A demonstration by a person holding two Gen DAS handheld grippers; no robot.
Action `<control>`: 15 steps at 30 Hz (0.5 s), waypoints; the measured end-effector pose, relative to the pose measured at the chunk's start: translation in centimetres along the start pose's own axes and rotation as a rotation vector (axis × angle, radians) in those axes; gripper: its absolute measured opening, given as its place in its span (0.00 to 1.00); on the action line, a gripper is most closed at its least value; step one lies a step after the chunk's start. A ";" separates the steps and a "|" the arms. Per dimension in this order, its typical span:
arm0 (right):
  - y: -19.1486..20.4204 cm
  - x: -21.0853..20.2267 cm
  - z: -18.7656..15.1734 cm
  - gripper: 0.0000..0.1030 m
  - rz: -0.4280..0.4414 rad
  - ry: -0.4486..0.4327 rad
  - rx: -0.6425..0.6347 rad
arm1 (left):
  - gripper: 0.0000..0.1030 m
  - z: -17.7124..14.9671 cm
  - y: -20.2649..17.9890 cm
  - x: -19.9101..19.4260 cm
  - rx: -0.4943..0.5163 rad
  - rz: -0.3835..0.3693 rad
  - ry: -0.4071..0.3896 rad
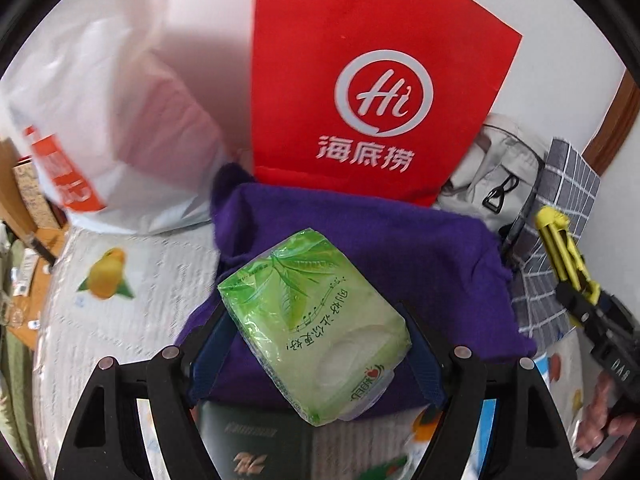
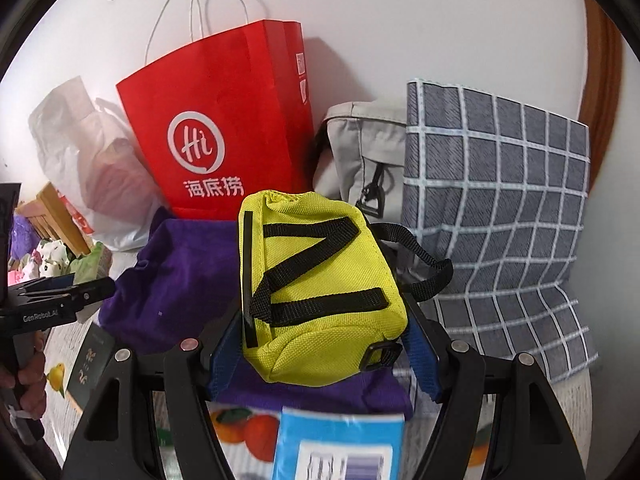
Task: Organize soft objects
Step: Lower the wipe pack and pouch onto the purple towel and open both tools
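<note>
red paper carrier bag (image 1: 360, 80) at 12 o'clock, upright | purple cloth bag (image 1: 360, 240) lying below it | right gripper (image 2: 324, 320) clamping yellow fabric pouch with black straps (image 2: 320, 280) | left gripper (image 1: 316, 344) clamping green plastic-wrapped tissue pack (image 1: 312, 320) above purple bag

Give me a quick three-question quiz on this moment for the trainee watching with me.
1. True or false: the left gripper is empty.
2. What does the right gripper hold? A) red paper bag B) yellow pouch C) grey checked cushion
3. Fill in: both held items hang over a ______ cloth.

Key
1. False: it is shut on the green tissue pack.
2. B: the yellow pouch; the red paper bag and grey checked cushion stand behind.
3. Purple: the purple cloth.
</note>
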State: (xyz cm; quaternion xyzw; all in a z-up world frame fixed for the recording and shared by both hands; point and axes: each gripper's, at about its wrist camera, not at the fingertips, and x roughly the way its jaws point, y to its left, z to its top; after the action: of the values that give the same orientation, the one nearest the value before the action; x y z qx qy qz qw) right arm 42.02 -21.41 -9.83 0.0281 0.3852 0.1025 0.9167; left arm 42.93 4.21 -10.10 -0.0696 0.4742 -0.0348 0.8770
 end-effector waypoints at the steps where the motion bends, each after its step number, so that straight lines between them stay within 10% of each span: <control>1: 0.1 0.4 0.3 0.69 0.009 0.003 -0.003 | 0.76 0.6 -0.3 0.5 0.003 -0.004 0.002; 15: -0.7 9.0 -0.3 0.69 0.062 0.175 -0.008 | 0.76 2.8 0.7 8.3 -0.028 0.002 0.069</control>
State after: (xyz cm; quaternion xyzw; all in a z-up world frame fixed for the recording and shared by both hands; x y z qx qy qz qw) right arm 48.04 -20.26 -16.47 0.0275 0.4625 0.1346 0.8759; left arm 49.81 4.11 -15.60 -0.0805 0.5047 -0.0297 0.8591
